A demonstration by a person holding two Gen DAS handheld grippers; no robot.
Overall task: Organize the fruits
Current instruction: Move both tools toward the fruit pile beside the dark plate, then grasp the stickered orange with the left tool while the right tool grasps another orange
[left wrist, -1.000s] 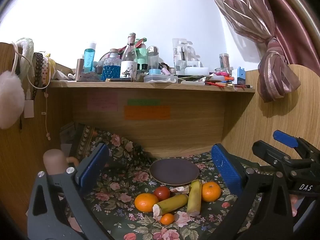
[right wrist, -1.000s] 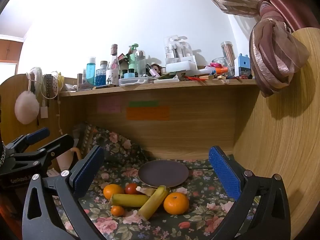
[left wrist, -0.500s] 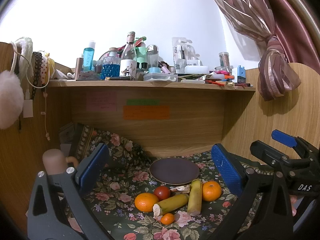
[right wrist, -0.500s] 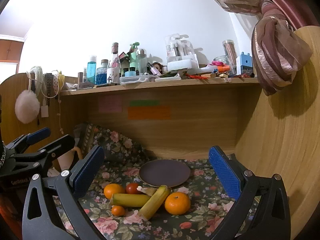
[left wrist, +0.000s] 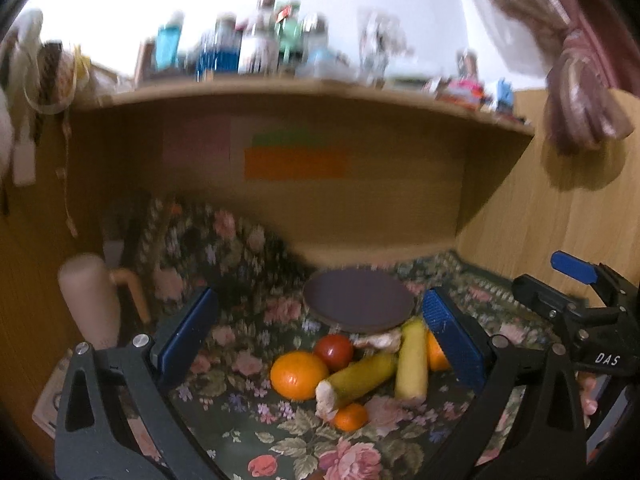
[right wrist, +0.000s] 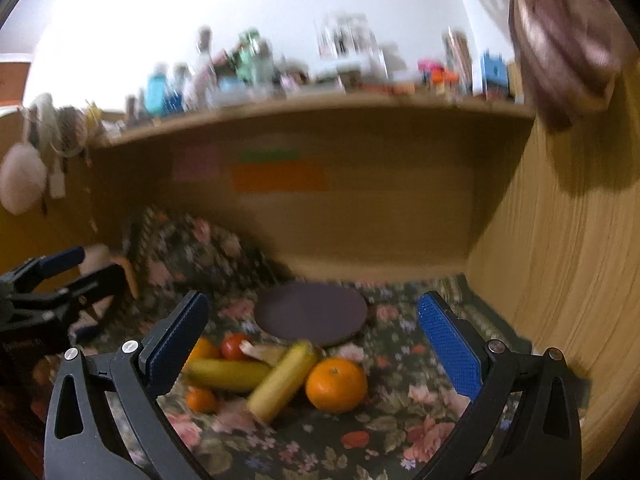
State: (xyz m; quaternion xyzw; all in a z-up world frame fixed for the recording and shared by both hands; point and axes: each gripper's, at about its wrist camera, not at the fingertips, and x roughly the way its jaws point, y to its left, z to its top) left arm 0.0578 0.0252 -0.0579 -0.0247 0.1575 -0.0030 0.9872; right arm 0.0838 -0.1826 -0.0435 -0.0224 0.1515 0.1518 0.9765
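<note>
A dark round plate (left wrist: 359, 299) (right wrist: 311, 312) lies on the floral cloth near the back wall. In front of it sit two bananas (left wrist: 362, 376) (right wrist: 285, 380), a red tomato (left wrist: 334, 352) (right wrist: 235, 345), a large orange (left wrist: 299, 375), a small mandarin (left wrist: 351, 417) (right wrist: 201, 399) and another orange (right wrist: 336, 384) on the right. My left gripper (left wrist: 318, 336) hangs open above the fruit, empty. My right gripper (right wrist: 312, 338) is open too, holding nothing, with the right orange between and below its pads.
A wooden shelf (left wrist: 304, 92) crowded with bottles runs overhead. Wooden walls close the nook at left, back and right (right wrist: 560, 264). A beige cup (left wrist: 90, 300) stands at the left. The right gripper's body (left wrist: 580, 320) shows at the right edge of the left wrist view.
Both grippers have dropped and moved forward toward the fruit; the view is blurred by motion. The fruit and plate look larger and have not moved. Both jaws stay open.
</note>
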